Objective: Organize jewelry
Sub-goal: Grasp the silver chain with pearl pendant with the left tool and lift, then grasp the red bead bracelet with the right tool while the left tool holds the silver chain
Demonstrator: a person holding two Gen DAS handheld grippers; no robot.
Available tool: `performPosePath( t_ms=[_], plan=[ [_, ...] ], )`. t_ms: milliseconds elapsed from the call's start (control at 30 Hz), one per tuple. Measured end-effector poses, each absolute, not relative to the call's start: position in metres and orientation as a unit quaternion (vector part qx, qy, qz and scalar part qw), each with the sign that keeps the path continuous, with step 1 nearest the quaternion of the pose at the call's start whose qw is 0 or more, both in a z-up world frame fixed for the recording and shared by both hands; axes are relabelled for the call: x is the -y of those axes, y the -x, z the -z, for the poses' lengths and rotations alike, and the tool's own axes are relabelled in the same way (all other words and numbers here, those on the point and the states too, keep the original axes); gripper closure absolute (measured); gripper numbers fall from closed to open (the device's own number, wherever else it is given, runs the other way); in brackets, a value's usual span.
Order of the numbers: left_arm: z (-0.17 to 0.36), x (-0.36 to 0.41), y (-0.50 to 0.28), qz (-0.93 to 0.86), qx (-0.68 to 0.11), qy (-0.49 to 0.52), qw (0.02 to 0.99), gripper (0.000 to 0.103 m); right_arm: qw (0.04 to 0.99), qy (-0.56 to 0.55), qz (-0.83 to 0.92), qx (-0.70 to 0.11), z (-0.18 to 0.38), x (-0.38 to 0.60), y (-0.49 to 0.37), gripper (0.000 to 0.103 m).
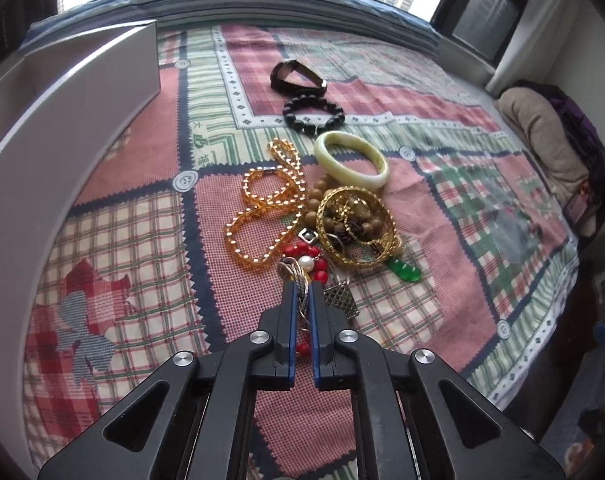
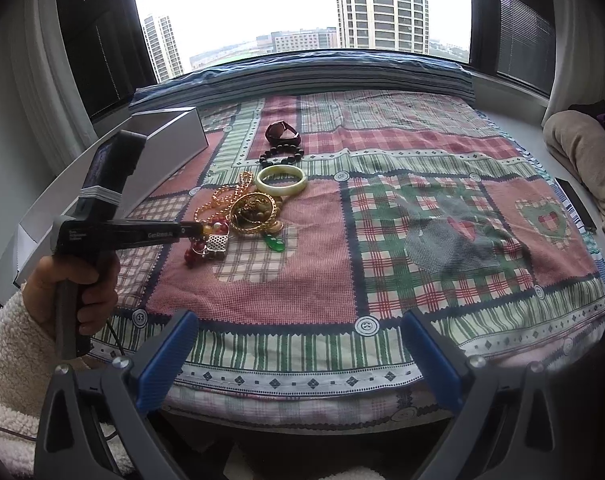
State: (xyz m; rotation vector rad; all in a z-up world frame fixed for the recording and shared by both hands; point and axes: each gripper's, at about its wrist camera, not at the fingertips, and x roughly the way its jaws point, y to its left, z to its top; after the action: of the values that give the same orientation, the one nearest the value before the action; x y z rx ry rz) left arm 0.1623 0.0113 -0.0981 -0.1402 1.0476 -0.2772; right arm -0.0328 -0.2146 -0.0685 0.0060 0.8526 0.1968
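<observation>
**Left fingers closed on the silver chain at the near edge of the jewelry pile**

My left gripper (image 1: 301,286) is pressed together on a silver chain (image 1: 292,271) at the near end of the pile; the two blue pads are almost touching, with only the thin links between them; I judge this is the first piece I try to separate, because it lies at the edge nearest to me and is easier to reach than the tangled middle. Just beside it are the red bead piece with a pearl (image 1: 308,258) and a small silver lattice charm (image 1: 339,299); they touch the chain, so they may come up together with it.

The rest of the jewelry lies on the patchwork quilt (image 1: 442,208): the amber bead necklace (image 1: 258,204), the gold chain (image 1: 356,222) over wooden beads, the green pendant (image 1: 404,271), the pale jade bangle (image 1: 352,159), the black bead bracelet (image 1: 312,114) and the dark watch (image 1: 298,76) farther away; these last three lie apart already, so they need no untangling.

The white box (image 1: 86,80) stands to the left of the pile, probably as the place for sorted pieces.

My right gripper (image 2: 298,356) has its fingers spread wide and holds nothing; it hangs above the near edge of the quilt, well apart from the pile, I think to leave space for the left.
</observation>
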Motion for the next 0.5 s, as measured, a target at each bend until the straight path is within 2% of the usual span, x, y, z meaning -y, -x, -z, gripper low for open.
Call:
performPosePath(
  t_ms=[267, 500],
  plan=[
    [0.031, -0.037, -0.137, 0.159, -0.442, 0.151, 0.870, 0.102, 0.905, -0.003, -0.100, -0.413, 0.070, 0.212, 0.031, 0.000],
    [-0.007, -0.066, -0.115, 0.153, -0.405, 0.191, 0.881, 0.102, 0.901, -0.011, -0.099, -0.423, 0.074, 0.213, 0.026, 0.000]
  ],
)
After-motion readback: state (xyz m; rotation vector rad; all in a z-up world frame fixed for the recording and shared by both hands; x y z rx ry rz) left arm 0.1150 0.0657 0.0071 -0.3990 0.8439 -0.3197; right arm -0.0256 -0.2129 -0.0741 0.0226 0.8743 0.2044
